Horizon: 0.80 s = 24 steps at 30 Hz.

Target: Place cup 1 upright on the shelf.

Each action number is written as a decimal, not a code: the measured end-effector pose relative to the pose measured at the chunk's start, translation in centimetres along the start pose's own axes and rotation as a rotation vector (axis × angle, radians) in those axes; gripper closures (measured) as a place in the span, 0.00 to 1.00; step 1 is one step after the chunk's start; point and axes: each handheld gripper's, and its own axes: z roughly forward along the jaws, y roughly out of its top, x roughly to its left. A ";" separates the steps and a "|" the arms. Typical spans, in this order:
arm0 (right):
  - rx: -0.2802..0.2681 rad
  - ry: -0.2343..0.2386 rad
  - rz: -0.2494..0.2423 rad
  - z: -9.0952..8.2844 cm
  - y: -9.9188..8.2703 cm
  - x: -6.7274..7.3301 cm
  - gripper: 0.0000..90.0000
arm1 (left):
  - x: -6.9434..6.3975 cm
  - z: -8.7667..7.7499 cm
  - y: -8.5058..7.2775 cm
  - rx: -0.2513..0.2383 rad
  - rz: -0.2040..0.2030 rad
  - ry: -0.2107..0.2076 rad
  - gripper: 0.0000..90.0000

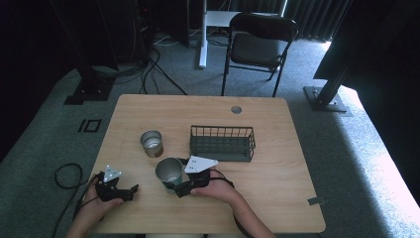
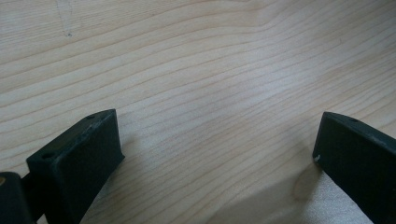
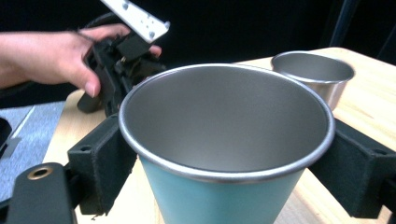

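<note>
Near the front middle of the light wooden desk [image 1: 277, 193], seen from the high view, stands the teal-sided metal cup with a bright steel rim [image 1: 169, 171], upright and open-mouthed. The right gripper [image 1: 174, 187] has its two black fingers closed against the cup's opposite sides, and the person's right hand [image 1: 218, 186] holds that gripper from about 4 o'clock of the cup. In the right gripper view the same cup [image 3: 227, 140] sits squarely between the padded fingers [image 3: 100, 163], which touch its wall just under the rim; its inside looks bare. At roughly 11 o'clock from this cup, a little apart, stands a second, smaller plain steel cup [image 1: 151, 143], also upright. At about 2 o'clock lies the dark wire-mesh rectangular basket [image 1: 222, 143], near but not touching either cup. At around 8 o'clock, well apart, the left gripper [image 1: 130, 191] rests low over the desk in the person's left hand [image 1: 99, 204]; in the left gripper view its fingers [image 2: 77, 163] stand wide apart above bare wood grain, holding nothing. Beyond the desk at 12 o'clock, a black folding chair [image 1: 260, 42] stands on the grey carpet.
</note>
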 end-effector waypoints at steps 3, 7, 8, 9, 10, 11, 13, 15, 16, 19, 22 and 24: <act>0.003 -0.003 -0.005 -0.4 0.4 -0.1 0.14 | 0.0 0.0 0.0 0.000 0.000 0.000 0.02; -0.007 -0.021 -0.001 -0.9 0.9 -0.4 0.14 | 0.0 0.0 0.0 0.000 0.001 0.000 0.02; -0.012 -0.024 0.009 -1.0 1.1 -0.4 0.14 | 0.0 0.0 0.0 -0.001 -0.001 0.000 0.02; -0.015 -0.023 0.007 -1.2 1.3 -0.5 0.14 | 0.0 0.0 0.0 -0.001 -0.001 0.000 0.02; -0.022 -0.029 0.008 -1.3 1.5 -0.5 0.14 | 0.0 0.0 0.0 -0.002 -0.002 0.000 0.02; -0.022 -0.028 -0.001 -1.4 1.7 -0.5 0.14 | 0.0 0.0 0.0 -0.001 -0.001 0.000 0.02; -0.029 -0.031 0.000 -1.7 2.2 -0.6 0.14 | 0.0 0.0 0.0 -0.002 -0.001 0.000 0.02; -0.038 -0.040 -0.005 -1.9 2.6 -0.6 0.14 | 0.0 0.0 0.0 0.000 0.000 0.000 0.02; -0.039 -0.042 -0.006 -2.1 2.9 -0.7 0.14 | 0.0 0.0 0.0 0.000 0.000 0.000 0.02; -0.053 -0.051 -0.009 -2.6 3.6 -0.8 0.14 | 0.0 0.0 0.0 0.000 0.001 0.000 0.02; -0.071 -0.062 -0.005 -3.2 4.4 -1.1 0.14 | 0.0 0.0 0.0 0.000 0.001 0.000 0.02; -0.084 -0.076 -0.003 -3.6 4.9 -1.3 0.14 | 0.0 0.0 0.0 0.000 0.001 0.000 0.02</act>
